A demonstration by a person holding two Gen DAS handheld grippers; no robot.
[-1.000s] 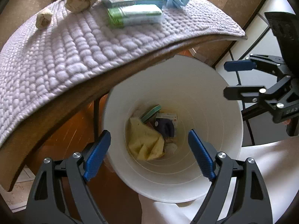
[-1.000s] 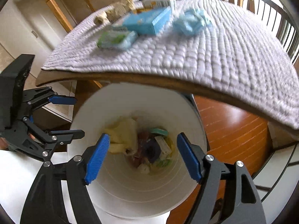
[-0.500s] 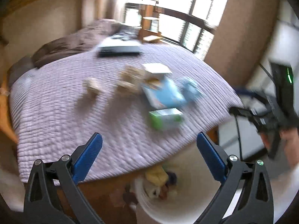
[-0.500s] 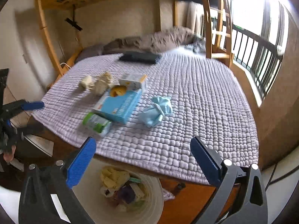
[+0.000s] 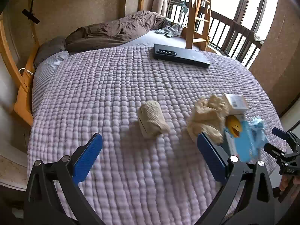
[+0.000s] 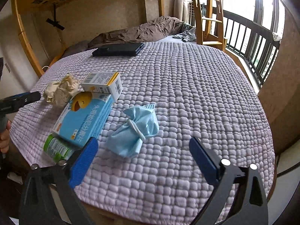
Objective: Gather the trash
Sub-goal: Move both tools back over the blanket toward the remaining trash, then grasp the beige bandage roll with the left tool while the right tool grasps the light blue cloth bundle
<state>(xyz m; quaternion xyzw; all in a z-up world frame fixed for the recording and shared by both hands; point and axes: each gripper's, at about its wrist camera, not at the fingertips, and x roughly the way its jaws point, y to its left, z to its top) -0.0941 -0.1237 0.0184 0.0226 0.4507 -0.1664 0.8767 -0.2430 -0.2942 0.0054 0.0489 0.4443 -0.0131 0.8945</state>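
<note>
Trash lies on a lilac quilted bed [image 5: 116, 86]. In the left wrist view a rolled beige paper wad [image 5: 152, 119] sits just beyond my open, empty left gripper [image 5: 149, 155], with a bigger crumpled beige wad [image 5: 206, 118] to its right. In the right wrist view my open, empty right gripper [image 6: 143, 161] hovers just short of a crumpled blue face mask [image 6: 136, 131]. Left of the mask lie a blue box [image 6: 84, 120], a green-white packet [image 6: 56, 147], a small white box [image 6: 103, 85] and the crumpled wad [image 6: 61, 90]. The bin is out of view.
A black flat device [image 5: 180, 55] lies far back on the bed [image 6: 187, 86]; it also shows in the right wrist view [image 6: 120, 49]. A brown duvet [image 5: 116, 31] is bunched at the head. A wooden ladder [image 5: 196, 13] and a balcony railing [image 6: 251, 43] stand to the right.
Both grippers rose from above the white bin at the bed's edge and now hover over the quilt near the trash. The bin has left both views. Both stay open.
</note>
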